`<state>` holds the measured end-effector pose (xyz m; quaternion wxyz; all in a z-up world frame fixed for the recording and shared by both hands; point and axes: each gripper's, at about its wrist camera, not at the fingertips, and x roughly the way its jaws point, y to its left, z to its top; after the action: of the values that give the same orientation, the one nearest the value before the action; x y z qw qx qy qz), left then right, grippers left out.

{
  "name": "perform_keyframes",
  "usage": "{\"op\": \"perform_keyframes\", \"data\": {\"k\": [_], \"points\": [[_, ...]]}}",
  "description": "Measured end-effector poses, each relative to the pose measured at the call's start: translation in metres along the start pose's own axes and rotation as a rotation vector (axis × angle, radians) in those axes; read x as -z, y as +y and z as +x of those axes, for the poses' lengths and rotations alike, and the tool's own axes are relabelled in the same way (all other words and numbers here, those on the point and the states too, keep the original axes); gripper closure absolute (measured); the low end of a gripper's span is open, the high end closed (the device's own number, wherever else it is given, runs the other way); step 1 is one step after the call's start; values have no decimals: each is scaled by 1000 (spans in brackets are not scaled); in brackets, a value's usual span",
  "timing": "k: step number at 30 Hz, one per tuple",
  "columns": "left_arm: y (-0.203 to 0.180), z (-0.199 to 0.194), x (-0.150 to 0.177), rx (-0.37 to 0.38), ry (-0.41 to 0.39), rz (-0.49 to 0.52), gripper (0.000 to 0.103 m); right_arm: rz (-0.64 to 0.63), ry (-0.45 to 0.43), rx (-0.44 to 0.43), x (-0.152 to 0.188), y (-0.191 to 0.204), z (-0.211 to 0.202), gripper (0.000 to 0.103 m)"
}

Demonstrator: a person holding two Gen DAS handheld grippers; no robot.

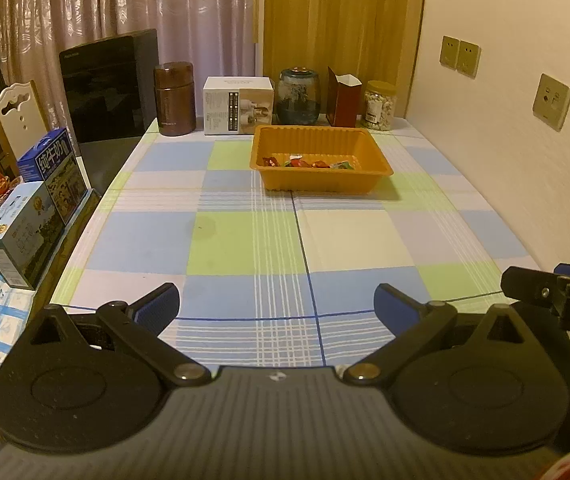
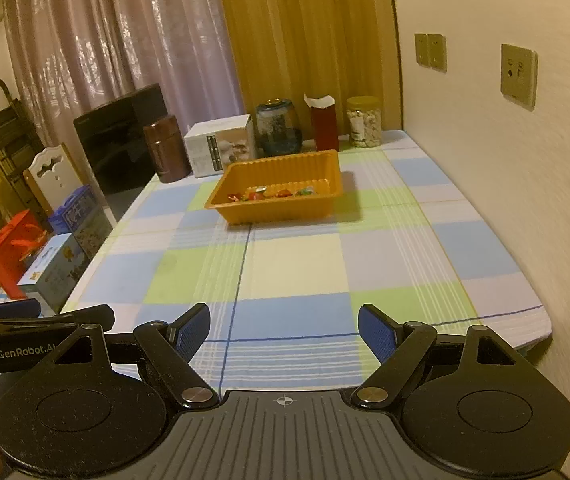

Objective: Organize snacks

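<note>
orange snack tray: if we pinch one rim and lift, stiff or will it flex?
Likely flexes: the orange tray looks like thin ribbed moulded plastic. Probably light, holding only a few wrapped snacks. Pushed, it would likely slide on the checked tablecloth rather than tip, being low and wide.

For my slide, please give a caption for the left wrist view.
Open left gripper faces an orange tray of wrapped snacks.

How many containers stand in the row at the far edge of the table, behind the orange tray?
5: from left, a brown cylindrical canister, a white cardboard box, a round dark-blue glass jar, an open dark-red carton and a clear plastic jar with a yellow lid. Smaller ones may be hidden.
</note>
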<state>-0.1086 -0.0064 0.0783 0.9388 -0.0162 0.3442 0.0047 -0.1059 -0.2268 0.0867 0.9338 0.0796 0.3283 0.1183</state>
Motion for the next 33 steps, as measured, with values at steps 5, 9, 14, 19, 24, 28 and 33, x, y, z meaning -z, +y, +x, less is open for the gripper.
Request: {"op": "perform_keyframes", "data": {"k": [5,9,14,19,24,28,33], "points": [[1,0,0,0,3,-3,0,2,1,-1,0,-1,0,22],[1,1,0,1,3,-3,0,3,3,-1,1,-1,1,22],[2,0,1,3,4,-5,0,1,3,0,1,-1,1,22],[2,1,1,2,3,-5,0,2,4,0,1,-1,2,22],[1,2,2,1,5,-8,0,3,6,0,5,-1,3,22],[1,2,3,2,5,-8,0,3,7,1,6,-1,4,22],[0,2,3,3,6,-10,0,5,7,1,7,-1,4,22]]}}
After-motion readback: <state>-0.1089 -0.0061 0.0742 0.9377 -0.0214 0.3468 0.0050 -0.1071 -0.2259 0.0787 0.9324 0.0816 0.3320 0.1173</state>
